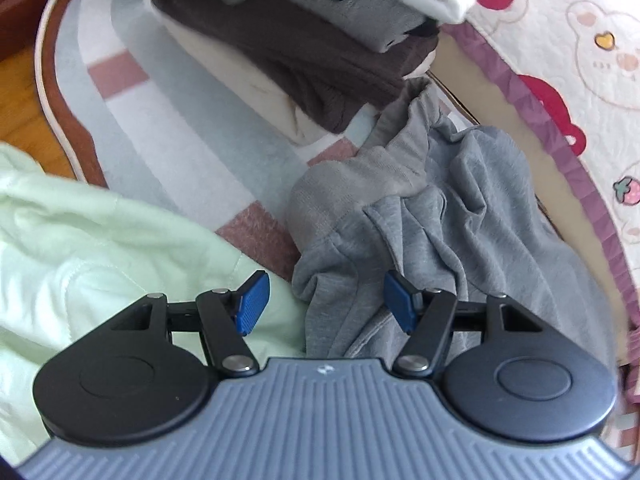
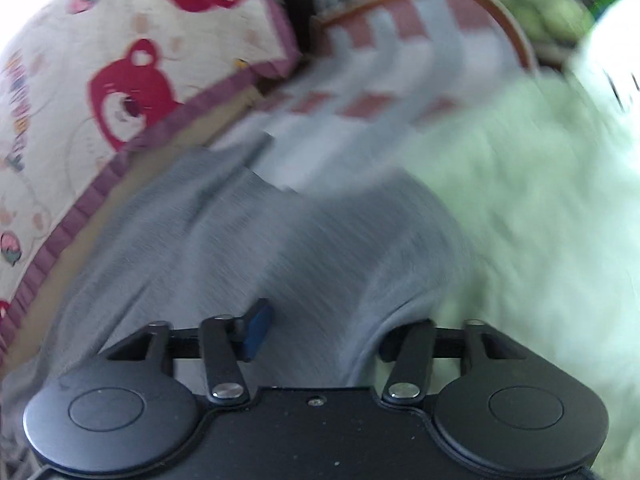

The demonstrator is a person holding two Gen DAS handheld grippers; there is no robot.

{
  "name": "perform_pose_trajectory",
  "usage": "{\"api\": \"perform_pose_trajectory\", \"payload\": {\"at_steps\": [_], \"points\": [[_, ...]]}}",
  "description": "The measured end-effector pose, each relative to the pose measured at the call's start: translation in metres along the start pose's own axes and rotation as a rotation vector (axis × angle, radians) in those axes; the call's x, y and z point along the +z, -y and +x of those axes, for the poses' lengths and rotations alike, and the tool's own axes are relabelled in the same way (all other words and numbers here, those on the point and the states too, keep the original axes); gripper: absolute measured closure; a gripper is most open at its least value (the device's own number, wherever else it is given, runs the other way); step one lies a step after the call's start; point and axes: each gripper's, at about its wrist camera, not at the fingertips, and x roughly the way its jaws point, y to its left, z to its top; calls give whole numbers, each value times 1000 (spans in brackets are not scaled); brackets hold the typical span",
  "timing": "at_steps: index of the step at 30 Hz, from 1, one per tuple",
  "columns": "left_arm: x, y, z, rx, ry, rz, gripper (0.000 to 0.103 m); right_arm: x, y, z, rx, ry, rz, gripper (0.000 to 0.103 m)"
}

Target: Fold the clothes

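A crumpled grey garment (image 1: 420, 220) lies on the checked rug (image 1: 180, 120) beside the bed. My left gripper (image 1: 326, 304) hovers over its near edge, open, with both blue pads (image 1: 252, 304) apart and clear of the cloth. A pale green garment (image 1: 100, 240) is heaped to the left. The right wrist view is blurred. There the grey garment (image 2: 240, 240) fills the gap of my right gripper (image 2: 328, 336), whose jaws stand apart. One blue pad (image 2: 258, 332) shows and a fold of grey cloth hides the other. I cannot see the pads pressing.
A stack of folded clothes (image 1: 300, 40), brown, cream and grey, sits at the rug's far end. A quilt with red bears (image 1: 560, 60) (image 2: 100, 80) hangs off the bed along the rug. Wood floor (image 1: 20, 92) shows beyond the rug's brown border. The pale green garment (image 2: 520, 220) lies to the right.
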Motion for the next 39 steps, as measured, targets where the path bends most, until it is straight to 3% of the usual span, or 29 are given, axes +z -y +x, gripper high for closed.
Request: {"api": "perform_pose_trajectory", "payload": {"at_steps": [3,5,8,10,14,17,23,27,31,34,39], "points": [[-5,19,-8,129,90,111,40,6,-18,-1,33,99,-131,51],[-8,32,-13,216,149,182,40,9,-18,16,11,59,-139,51],[-9,35,-17,188,130,186,40,13,-12,37,-31,-26,-77,55],[-9,37,-17,191,109,214,40,18,-14,40,-9,-40,-45,82],[-3,44,-15,228,90,350,40,50,-42,41,25,-88,-91,93],[8,46,-11,212,68,394,40,81,-66,41,87,-131,-78,94],[5,38,-9,144,-3,356,40,144,-143,43,282,-180,-58,95],[-6,32,-8,130,-17,357,40,182,-191,66,394,-337,97,95],[-3,19,-7,98,-34,292,40,221,-208,76,395,-411,233,94],[0,13,-7,84,-39,262,40,255,-195,83,376,-466,426,94],[0,6,-6,15,-73,202,40,316,-193,48,295,-385,459,95]]}}
